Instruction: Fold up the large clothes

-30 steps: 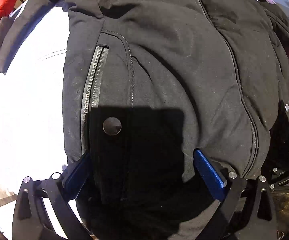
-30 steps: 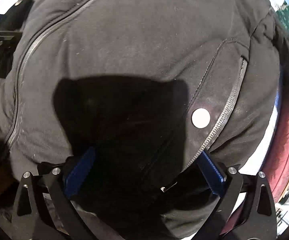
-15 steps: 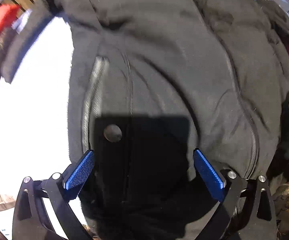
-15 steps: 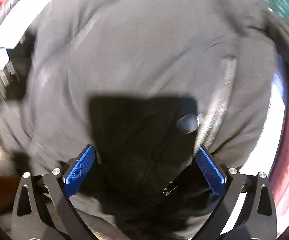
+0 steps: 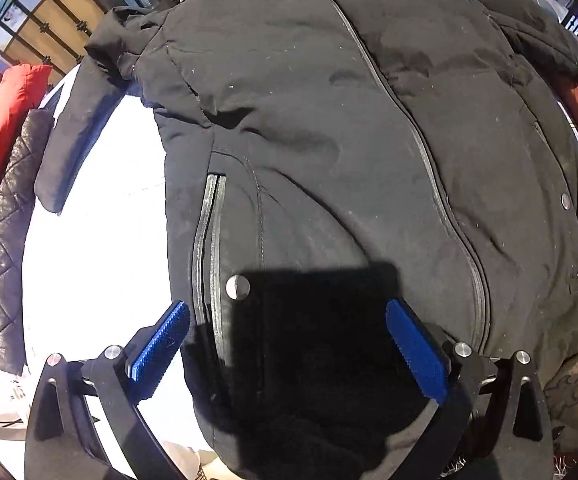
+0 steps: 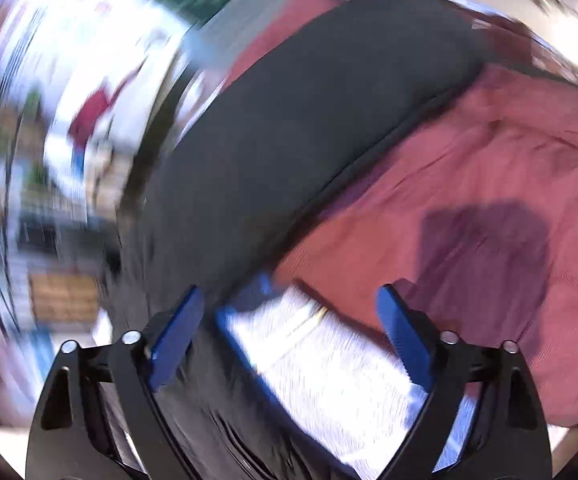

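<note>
Jacket: a black padded jacket (image 5: 329, 128) lies front-up on a white table (image 5: 101, 240), filling most of the left wrist view; matte woven shell, puffy, flecked with pale lint, soft creases across the chest.
Front zip: a dark zip (image 5: 421, 148) runs in a long curve from the collar down to the hem.
Pocket: a grey-taped pocket zip (image 5: 209, 248) stands near the jacket's left edge in the picture, with a round silver snap button (image 5: 237, 287) just beside its lower end; a second small snap (image 5: 566, 201) shows far over on the other side.
Sleeve: one sleeve (image 5: 77, 132) angles away over the table, cuff end flat and blunt.
Left gripper: the left gripper (image 5: 289, 344) points down at the jacket's lower front, black arms with ribbed blue pads (image 5: 161, 344) spread wide; the pads hang clear of the cloth and its square shadow falls on the fabric between them.
Right gripper: the right gripper (image 6: 289, 332) has just been narrowing its jaws but they stand well apart, nothing pressed between the blue pads (image 6: 401, 328); the picture is smeared by blur.
Under the right gripper: a black sleeve or edge of the jacket (image 6: 309, 128) crosses diagonally over a dusty-red ribbed garment (image 6: 469, 184); bare white table (image 6: 329, 368) lies between the pads.
Table edge: a red puffy garment (image 5: 5, 120) and a quilted dark leather-like one (image 5: 5, 240) are bunched along the far left rim.
</note>
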Demonstrator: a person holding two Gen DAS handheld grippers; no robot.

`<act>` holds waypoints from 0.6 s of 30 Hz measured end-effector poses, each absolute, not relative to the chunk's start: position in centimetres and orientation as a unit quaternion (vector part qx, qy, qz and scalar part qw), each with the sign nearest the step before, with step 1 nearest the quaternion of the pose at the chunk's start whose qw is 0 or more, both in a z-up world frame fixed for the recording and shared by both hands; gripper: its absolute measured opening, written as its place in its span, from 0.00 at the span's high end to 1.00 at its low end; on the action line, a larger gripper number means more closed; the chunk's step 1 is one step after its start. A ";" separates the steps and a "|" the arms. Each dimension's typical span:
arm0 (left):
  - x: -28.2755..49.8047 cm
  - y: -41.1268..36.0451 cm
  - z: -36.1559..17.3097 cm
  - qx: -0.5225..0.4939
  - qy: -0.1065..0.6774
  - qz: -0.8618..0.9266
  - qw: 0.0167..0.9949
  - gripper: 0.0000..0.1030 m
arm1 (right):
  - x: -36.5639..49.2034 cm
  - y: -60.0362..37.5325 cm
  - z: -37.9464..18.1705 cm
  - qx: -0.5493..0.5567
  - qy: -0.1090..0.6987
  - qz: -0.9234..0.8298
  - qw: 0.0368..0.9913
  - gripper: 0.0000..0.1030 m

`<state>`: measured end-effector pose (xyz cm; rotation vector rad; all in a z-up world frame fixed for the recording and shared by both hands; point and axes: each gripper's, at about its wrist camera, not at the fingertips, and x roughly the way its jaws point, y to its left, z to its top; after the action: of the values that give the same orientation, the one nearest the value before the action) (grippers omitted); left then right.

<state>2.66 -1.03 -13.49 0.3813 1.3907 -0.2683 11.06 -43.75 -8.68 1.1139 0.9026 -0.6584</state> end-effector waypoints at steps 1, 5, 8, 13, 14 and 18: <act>2.5 -1.0 -13.5 0.175 0.636 -0.120 0.742 0.06 | 10.5 -45.5 -8.9 0.515 0.390 -0.312 0.696 0.21; 1.9 -0.8 -13.3 0.178 0.642 -0.111 0.738 0.06 | 9.0 -51.1 -8.9 0.561 0.335 -0.348 0.673 0.25; 1.6 -0.8 -13.3 0.183 0.645 -0.106 0.734 0.06 | 8.4 -55.0 -9.3 0.589 0.300 -0.365 0.656 0.32; 0.8 -1.2 -13.2 0.192 0.647 -0.103 0.731 0.06 | 7.1 -59.3 -11.7 0.627 0.251 -0.372 0.637 0.41; 0.6 -1.3 -13.1 0.195 0.646 -0.103 0.731 0.06 | 6.8 -59.8 -11.9 0.638 0.241 -0.369 0.631 0.43; 0.4 -1.7 -13.0 0.200 0.644 -0.107 0.731 0.06 | 6.5 -61.1 -11.3 0.626 0.247 -0.373 0.638 0.65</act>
<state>0.38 -1.72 -13.04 0.4401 1.4179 -0.2350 6.52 -61.14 -11.33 1.4294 0.5649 -0.8520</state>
